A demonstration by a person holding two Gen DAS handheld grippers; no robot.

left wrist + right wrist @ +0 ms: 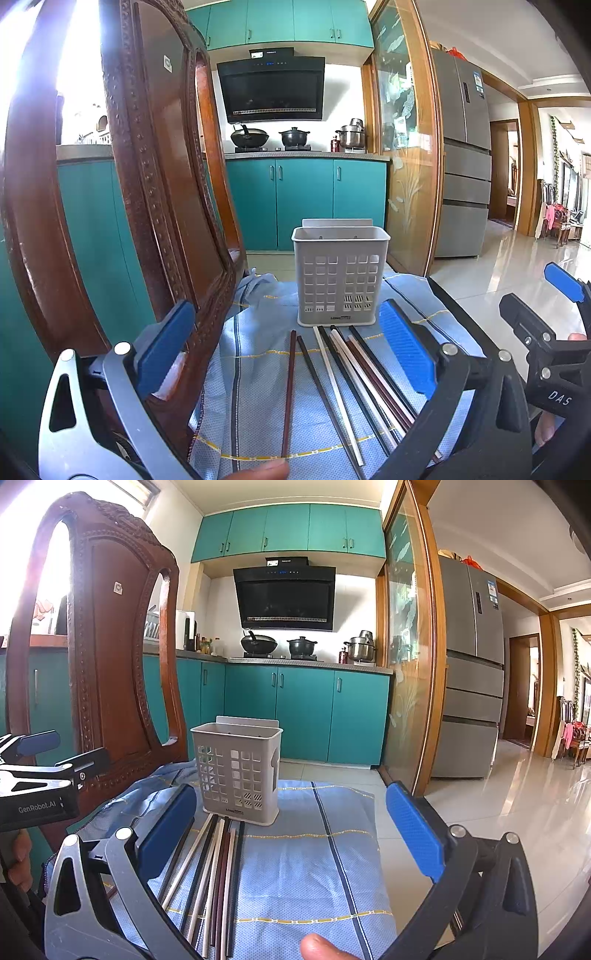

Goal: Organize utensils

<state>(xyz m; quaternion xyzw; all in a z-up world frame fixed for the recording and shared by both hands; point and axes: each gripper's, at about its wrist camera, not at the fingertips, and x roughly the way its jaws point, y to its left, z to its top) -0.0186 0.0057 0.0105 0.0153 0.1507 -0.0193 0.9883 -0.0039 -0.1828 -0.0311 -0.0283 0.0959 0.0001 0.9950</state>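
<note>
Several chopsticks [354, 384], brown, black and white, lie side by side on a light blue cloth [258, 369], pointing at a grey perforated utensil holder [340, 277] that stands upright and looks empty. My left gripper [288, 354] is open and empty, its blue pads either side of the chopsticks. In the right wrist view the chopsticks [214, 871] lie at the left by the holder [238, 771]. My right gripper [291, 834] is open and empty above the cloth [314, 867].
A carved wooden chair back [159, 206] rises close on the left, also in the right wrist view [107, 657]. The cloth's right edge drops to a glossy tiled floor [517, 812]. Teal kitchen cabinets [303, 199] and a fridge [465, 158] stand behind.
</note>
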